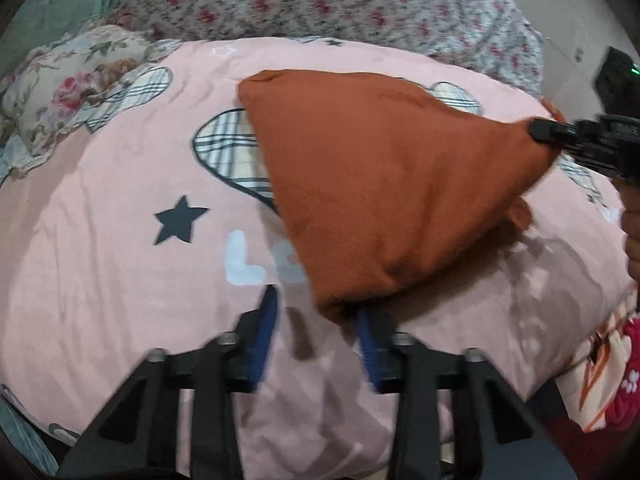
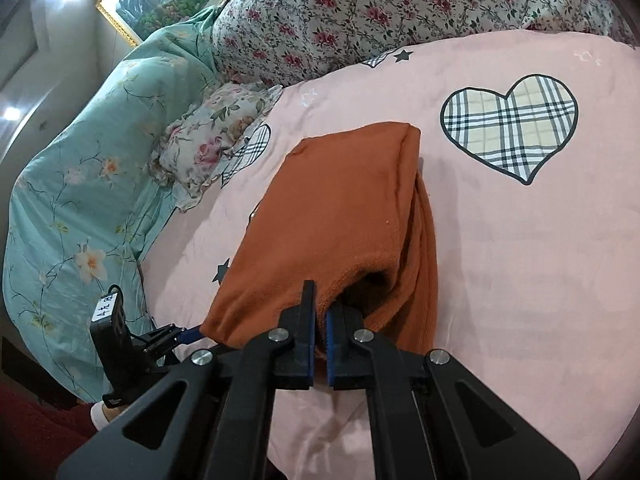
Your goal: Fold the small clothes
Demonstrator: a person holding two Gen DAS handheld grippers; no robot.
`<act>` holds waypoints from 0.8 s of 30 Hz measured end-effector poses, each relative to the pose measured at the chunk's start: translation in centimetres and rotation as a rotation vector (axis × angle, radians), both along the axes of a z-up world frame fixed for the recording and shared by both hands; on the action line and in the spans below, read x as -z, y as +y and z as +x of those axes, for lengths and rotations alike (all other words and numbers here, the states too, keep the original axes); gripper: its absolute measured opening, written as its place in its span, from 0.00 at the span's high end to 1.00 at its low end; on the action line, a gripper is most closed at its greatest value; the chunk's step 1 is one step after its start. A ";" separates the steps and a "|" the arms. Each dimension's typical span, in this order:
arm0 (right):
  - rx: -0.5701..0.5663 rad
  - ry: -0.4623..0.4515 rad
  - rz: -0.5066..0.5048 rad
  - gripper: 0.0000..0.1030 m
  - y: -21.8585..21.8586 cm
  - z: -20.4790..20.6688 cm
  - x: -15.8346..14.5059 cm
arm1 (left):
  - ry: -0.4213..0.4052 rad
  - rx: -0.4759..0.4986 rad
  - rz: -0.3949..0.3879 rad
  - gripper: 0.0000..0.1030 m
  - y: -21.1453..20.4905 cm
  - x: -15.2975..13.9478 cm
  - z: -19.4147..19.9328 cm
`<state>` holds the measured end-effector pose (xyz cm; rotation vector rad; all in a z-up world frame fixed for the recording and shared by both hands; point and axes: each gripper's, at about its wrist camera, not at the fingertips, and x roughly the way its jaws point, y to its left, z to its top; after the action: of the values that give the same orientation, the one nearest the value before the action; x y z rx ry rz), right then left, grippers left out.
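Rust-orange garment, half lifted off pink quilt: right gripper clenched on its near hem, left gripper parted around the other corner. Risk, as I judge it: that unpinched corner slips out, spoiling the fold.

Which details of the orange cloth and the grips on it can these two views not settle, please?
- Left wrist view: left hand-held gripper tips motion-blurred; pad contact with the rust-orange knitted garment unclear.
- Right wrist view: garment type unreadable, folded over itself.
- Both views: pink heart-print bedcover beneath garment hidden.
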<state>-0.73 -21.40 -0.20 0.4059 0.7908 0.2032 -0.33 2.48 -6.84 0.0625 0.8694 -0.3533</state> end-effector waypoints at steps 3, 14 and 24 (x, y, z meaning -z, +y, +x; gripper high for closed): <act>0.011 0.011 -0.051 0.96 -0.1 -0.4 0.1 | 0.024 -0.026 -0.047 0.92 0.0 -0.3 0.7; 0.090 0.196 -0.159 0.95 -2.2 -0.4 6.4 | 0.105 -0.017 -0.002 0.94 -0.9 0.9 0.7; 0.124 0.058 -0.126 0.82 -2.9 0.5 0.5 | 0.023 0.107 -0.169 0.90 1.5 -4.7 0.7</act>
<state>-0.21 -24.33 -0.69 0.3421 0.8283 0.0257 0.40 3.96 -2.16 -0.0520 0.8574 -0.5278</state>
